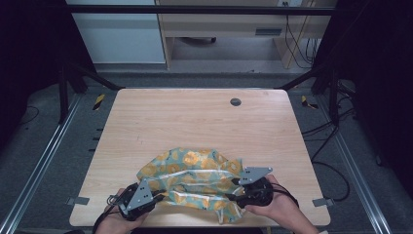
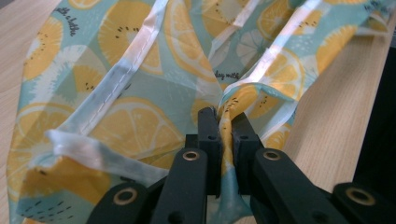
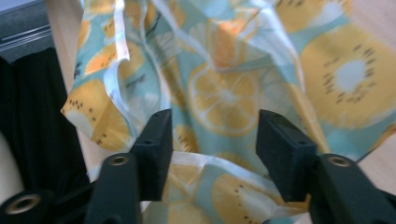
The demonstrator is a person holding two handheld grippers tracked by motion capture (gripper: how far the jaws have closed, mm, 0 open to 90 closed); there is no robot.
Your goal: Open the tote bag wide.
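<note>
Now the left claw point(image 2: 225, 128) pinches the crumpled fruit-print cloth point(image 2: 140, 93) on the table point(image 1: 195, 117).

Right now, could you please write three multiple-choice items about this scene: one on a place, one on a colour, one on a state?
1. Where on the light wooden table does the crumpled citrus-print cloth lie?
A. far edge
B. near edge
C. centre

2. What is the cloth's background colour?
A. teal
B. red
C. black

3. What is the left gripper doing?
A. standing open
B. pinching a cloth fold
C. holding a cup

Answers:
1 B, the cloth lies by the person's hands.
2 A, teal shows between the yellow slices.
3 B, a fold sits pressed between its fingers.
</note>
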